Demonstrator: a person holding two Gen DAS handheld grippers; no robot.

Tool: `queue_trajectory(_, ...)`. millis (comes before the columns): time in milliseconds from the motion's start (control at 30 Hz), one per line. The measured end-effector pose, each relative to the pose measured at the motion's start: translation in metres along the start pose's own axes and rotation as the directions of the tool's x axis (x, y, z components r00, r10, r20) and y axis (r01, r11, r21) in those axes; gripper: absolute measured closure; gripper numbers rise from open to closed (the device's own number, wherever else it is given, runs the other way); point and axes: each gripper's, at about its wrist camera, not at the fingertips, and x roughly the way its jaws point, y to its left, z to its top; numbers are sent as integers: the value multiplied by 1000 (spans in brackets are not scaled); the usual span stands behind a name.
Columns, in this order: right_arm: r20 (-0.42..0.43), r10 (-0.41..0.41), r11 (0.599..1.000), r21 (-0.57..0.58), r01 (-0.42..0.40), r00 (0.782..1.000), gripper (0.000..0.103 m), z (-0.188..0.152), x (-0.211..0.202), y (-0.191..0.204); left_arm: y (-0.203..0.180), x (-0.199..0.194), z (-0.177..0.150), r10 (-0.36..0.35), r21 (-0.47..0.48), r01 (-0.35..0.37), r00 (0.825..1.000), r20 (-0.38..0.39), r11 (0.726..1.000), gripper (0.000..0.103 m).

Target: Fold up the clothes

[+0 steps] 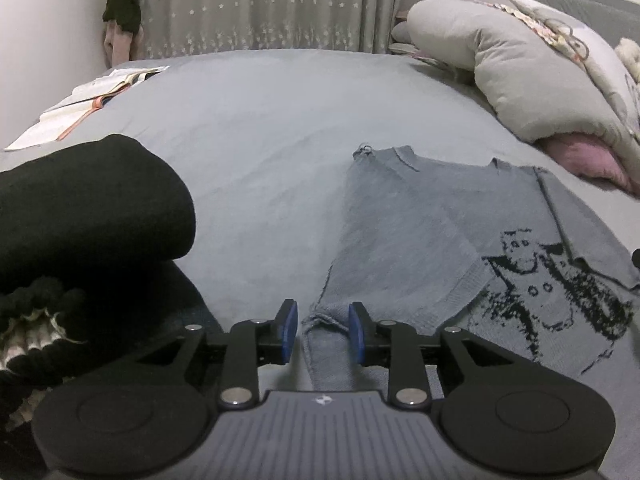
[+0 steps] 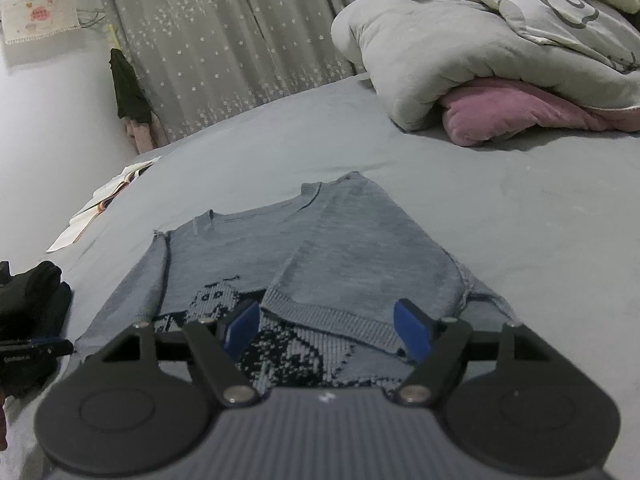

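A grey knit sweater [image 1: 420, 216] with a black cat pattern [image 1: 560, 292] lies flat on the bed, both sleeves folded across its front. My left gripper [image 1: 323, 330] is open, its blue pads either side of the sweater's lower left corner, with nothing pinched. In the right wrist view the same sweater [image 2: 320, 248] spreads ahead, a ribbed cuff lying over the pattern [image 2: 280, 348]. My right gripper [image 2: 326, 332] stands wide open just above the sweater's near hem, holding nothing.
A stack of folded black clothes [image 1: 88, 208] sits at the left. An open book [image 1: 80, 100] lies at the bed's far left edge. A rolled grey duvet [image 2: 480, 48] over a pink blanket [image 2: 520, 112] fills the right. Star-print curtains [image 2: 224, 40] hang behind.
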Motion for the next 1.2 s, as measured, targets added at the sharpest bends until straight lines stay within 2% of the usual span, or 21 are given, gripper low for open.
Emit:
queue_trajectory(100,5,-5,1000,-11,5,1000,24,0,0,1,-5,2,-3,8,6,-8,1000,8,1000,70)
queue_trajectory(200,-14,-17,1000,-22,17,1000,20,-1,4,4,-13,17,-11,55,47,-53,998,-38,997,61)
queue_trajectory(333,-76,-61,997,-50,57,995,15,-8,16,6,-13,23,-15,104,54,-102,994,-42,993,40)
queue_trajectory(567,-113,-103,991,-94,93,988,1,-16,26,7,-15,23,-16,109,48,-107,993,-54,993,33)
queue_trajectory(833,-122,-135,979,-169,113,983,0,-25,32,12,-22,11,-19,124,43,-121,990,-70,992,20)
queue_trajectory(1100,-50,-136,968,-219,122,989,0,-45,28,14,-28,7,-35,103,6,-103,990,-98,995,15)
queue_trajectory(1200,-27,-131,967,-225,122,991,0,-49,28,13,-29,7,-42,99,-1,-99,989,-106,995,9)
